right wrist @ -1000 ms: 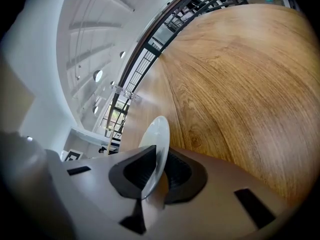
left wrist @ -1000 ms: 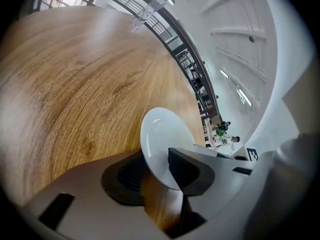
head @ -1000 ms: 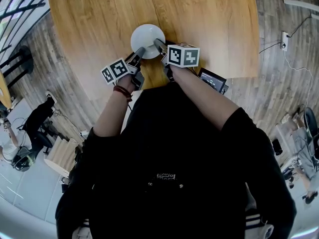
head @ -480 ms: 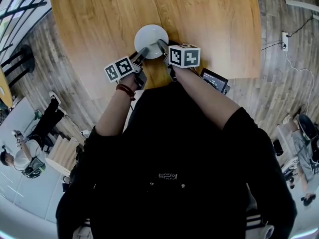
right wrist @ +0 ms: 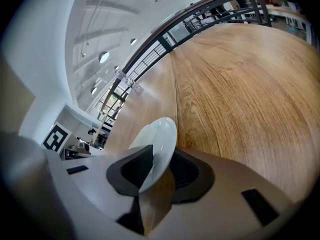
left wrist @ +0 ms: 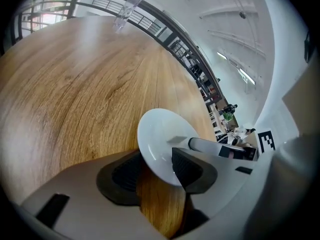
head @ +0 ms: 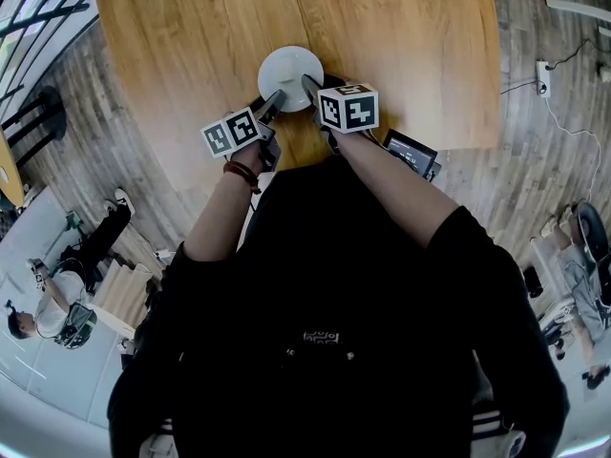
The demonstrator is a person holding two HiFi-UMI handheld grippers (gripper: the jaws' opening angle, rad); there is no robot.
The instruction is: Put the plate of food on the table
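Tool on my left (left wrist: 157,173) has just been opening. Its pads stand apart now, with the near rim of the plate (head: 289,65) loose between them. The white plate rests on the desk (head: 181,27), close to my edge. Over to the tool on my right (right wrist: 159,173): its jaws have just been opening too, and there's a gap showing, with the plate's rim between the pads but not clamped.

Open office-like hall: wooden table (head: 191,27), plank floor (head: 535,179), black railing (left wrist: 165,31), high white ceiling (right wrist: 100,14).
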